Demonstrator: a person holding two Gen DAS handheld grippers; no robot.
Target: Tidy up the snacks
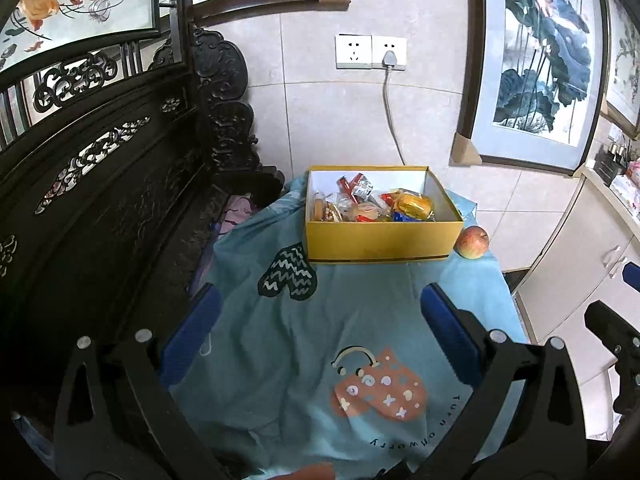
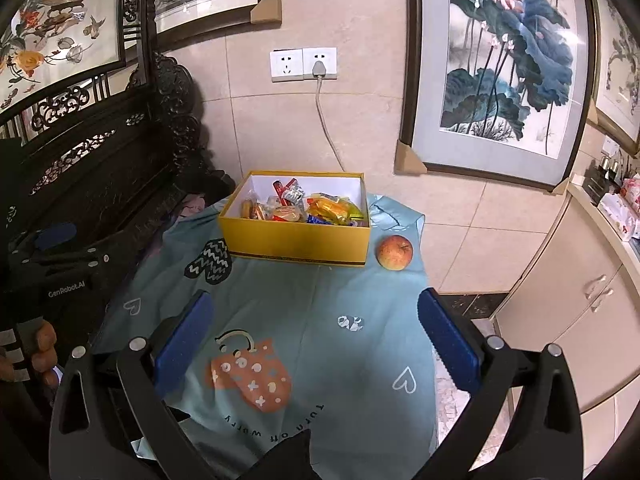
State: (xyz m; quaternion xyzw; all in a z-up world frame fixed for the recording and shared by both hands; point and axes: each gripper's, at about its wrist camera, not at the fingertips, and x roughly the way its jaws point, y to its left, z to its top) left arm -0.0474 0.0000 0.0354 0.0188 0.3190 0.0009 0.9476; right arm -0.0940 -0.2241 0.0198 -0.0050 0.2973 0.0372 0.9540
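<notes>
A yellow box stands at the far end of a table draped in a blue patterned cloth. It holds several wrapped snacks. An apple lies on the cloth just right of the box. My left gripper is open and empty, above the cloth well short of the box. My right gripper is also open and empty, at a similar distance from the box and apple.
A dark carved wooden bench stands on the left. The tiled wall behind carries a socket with a plugged cable and framed paintings. White cabinets stand on the right.
</notes>
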